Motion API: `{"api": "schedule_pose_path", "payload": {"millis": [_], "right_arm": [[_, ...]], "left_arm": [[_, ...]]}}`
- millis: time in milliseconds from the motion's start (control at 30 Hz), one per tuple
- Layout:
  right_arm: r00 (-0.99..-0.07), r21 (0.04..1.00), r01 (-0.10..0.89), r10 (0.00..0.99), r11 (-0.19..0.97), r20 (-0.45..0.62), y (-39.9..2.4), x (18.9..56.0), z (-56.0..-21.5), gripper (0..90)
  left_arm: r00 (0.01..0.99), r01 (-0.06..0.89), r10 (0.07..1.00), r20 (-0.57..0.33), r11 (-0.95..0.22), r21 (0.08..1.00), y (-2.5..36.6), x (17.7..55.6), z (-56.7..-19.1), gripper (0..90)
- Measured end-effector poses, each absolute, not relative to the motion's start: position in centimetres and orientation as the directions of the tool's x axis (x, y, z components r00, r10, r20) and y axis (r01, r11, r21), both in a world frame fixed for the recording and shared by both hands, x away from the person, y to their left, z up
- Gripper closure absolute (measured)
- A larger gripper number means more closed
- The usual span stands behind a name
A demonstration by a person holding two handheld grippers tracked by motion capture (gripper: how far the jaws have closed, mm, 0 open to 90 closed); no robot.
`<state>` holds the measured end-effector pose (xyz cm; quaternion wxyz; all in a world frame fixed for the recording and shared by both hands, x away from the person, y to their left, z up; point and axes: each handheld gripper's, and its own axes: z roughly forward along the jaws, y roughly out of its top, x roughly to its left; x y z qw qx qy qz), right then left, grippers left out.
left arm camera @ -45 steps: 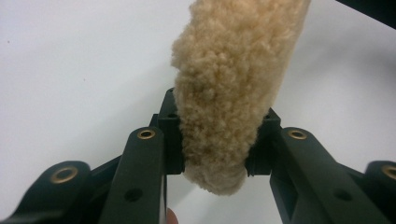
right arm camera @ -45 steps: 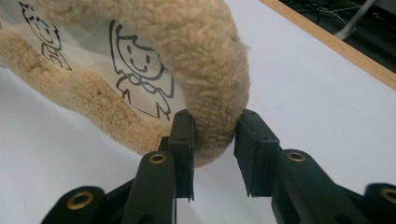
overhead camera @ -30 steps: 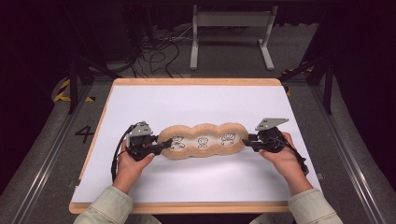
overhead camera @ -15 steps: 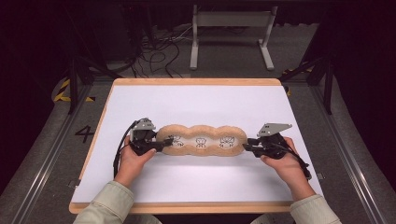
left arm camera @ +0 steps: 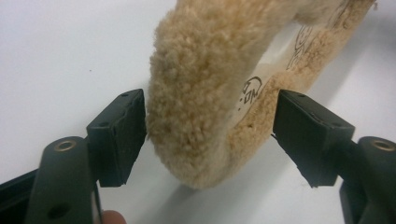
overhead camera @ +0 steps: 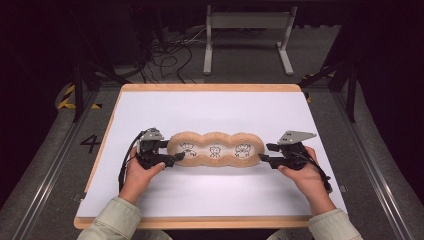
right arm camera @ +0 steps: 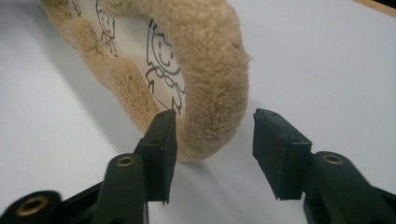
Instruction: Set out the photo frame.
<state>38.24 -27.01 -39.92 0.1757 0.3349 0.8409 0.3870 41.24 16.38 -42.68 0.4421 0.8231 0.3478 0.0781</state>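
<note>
Fleece pad (overhead camera: 216, 149) lies flat at table (overhead camera: 210, 107) centre, long axis running 9 to 3 o'clock, printed figures up.

Left gripper (overhead camera: 176, 152) at the pad's 9 o'clock end. Jaws have just been opening; they now stand wide, the fleece rim between them. In the left gripper view (left arm camera: 210, 135) one pad just meets the pile and the other stands clear: no grip.

Right gripper (overhead camera: 265, 152) at the 3 o'clock end. Jaws have just been opening; the rim sits between them unpinched in the right gripper view (right arm camera: 212, 149), a gap on the outer side.

Against a second ago: both ends were clamped and the pad bowed slightly; now it is released, straight and settled. Both hands have drawn slightly outward.
</note>
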Motion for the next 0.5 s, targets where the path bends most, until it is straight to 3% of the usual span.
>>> {"api": "schedule_pose_path", "payload": {"millis": [167, 500], "right_arm": [[-0.716, 0.785, 0.421, 0.698, 0.454, -0.020, -27.3, 37.6, -39.0, 40.2], [-0.729, 0.799, 0.406, 0.684, 0.443, -0.010, -28.0, 36.1, -37.9, 32.5]], "left_arm": [[0.721, 0.481, 0.683, -0.120, -0.368, 0.796, 17.0, 39.7, -41.8, 19.2], [0.698, 0.449, 0.711, -0.087, -0.340, 0.827, 19.7, 36.5, -40.4, 17.4]]}}
